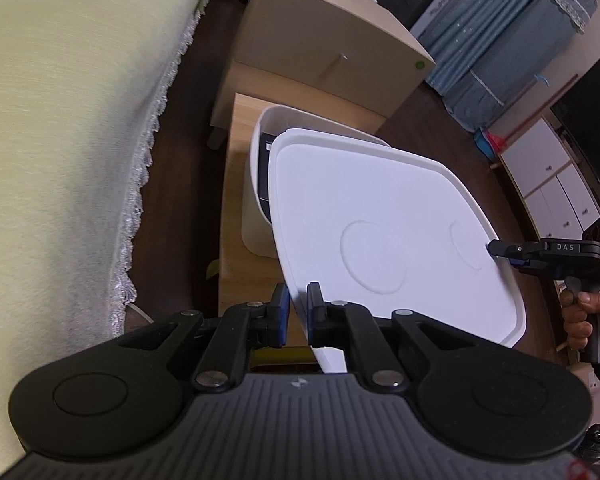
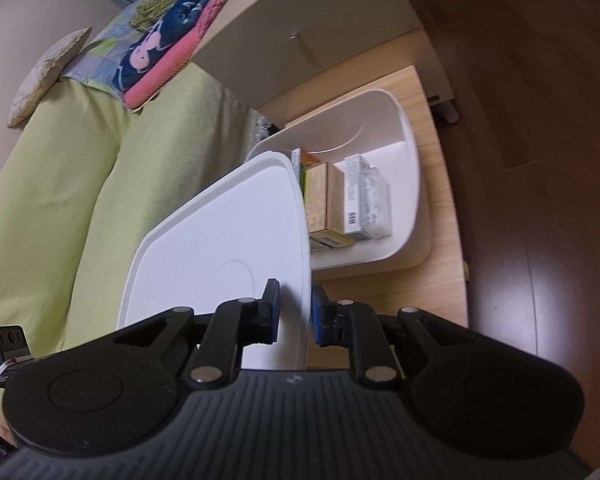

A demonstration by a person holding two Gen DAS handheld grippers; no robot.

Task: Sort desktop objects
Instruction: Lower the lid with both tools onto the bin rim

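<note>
Where held: lid point(image 1: 380, 216) between hand-held grippers.

Lid point(image 1: 380, 216) held tilted above bin point(image 2: 400, 152) on low table point(image 2: 440, 280); boxes point(image 2: 326, 196) inside bin; sofa point(image 1: 60, 120) beside table.

The bin point(image 2: 404, 136) mouth is half blocked by the tilted white lid point(image 2: 228, 232); the side over the boxes point(image 2: 328, 200) is left open.

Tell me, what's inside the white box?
Small packets stand inside the box: a tan one, a white one and a clear pack. The lid covers the rest.
</note>
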